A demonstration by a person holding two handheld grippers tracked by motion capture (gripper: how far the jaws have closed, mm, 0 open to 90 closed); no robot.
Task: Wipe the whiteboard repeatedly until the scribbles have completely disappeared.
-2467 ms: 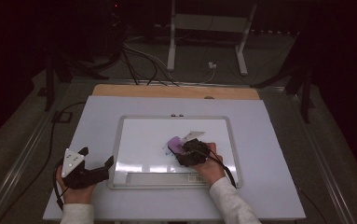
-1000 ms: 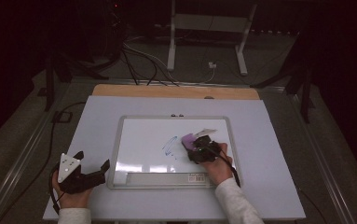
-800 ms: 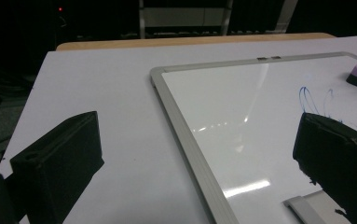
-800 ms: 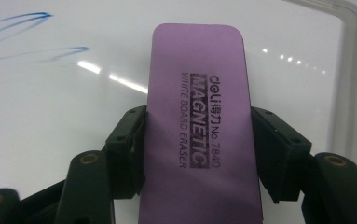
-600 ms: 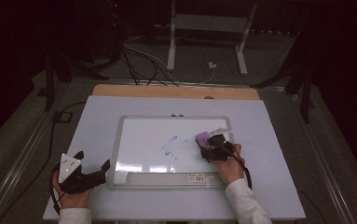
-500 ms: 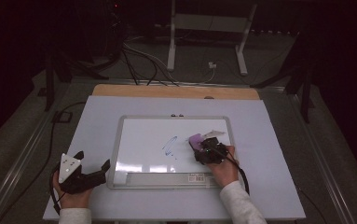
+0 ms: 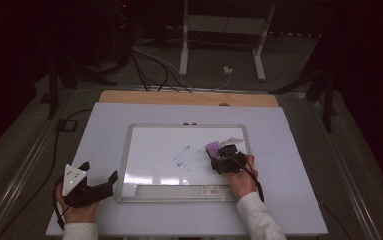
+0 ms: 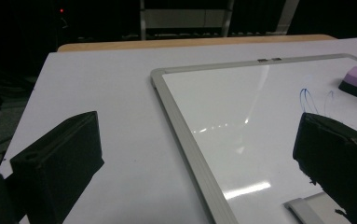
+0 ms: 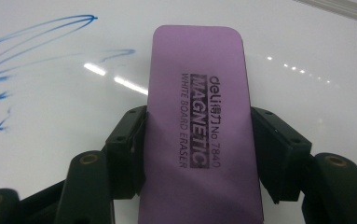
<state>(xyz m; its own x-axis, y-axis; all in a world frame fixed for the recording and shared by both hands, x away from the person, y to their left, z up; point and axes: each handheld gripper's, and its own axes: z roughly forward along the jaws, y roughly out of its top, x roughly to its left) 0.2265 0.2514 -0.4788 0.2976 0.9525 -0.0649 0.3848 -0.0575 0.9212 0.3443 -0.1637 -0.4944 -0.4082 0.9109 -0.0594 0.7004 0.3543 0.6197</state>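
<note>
Right gripper view showed the right gripper (image 9: 198,154) clenched on a purple eraser (image 9: 199,93), its two black jaws pressing the long sides near the rear half, with the printed top face up and the front end lying flat on the whiteboard (image 9: 306,60). Blue marker strokes (image 9: 36,42) lay just beside the eraser, apart from it, toward the upper left of that view. From the high view, the eraser (image 7: 213,148) sat in the right part of the whiteboard (image 7: 154,150), and the scribble (image 7: 181,156) was near the board's middle, to its left. To wipe well, the eraser would probably need to be kept level so its whole underside met the board, then drawn sideways across the strokes with steady downward pressure; tilting it would likely leave streaks, and a grip so far back could let the front lift. The left gripper (image 7: 86,187) rested on the white surface (image 7: 289,150) off the board's lower left corner, its jaws spread apart and holding nothing; it looked well placed to steady the frame (image 8: 185,140) if the board slid. The eraser had a smooth, matte purple top with rounded corners and a dark layer beneath. The board was glossy, throwing back light glints, and was edged by a pale metallic frame with rounded corners.
</note>
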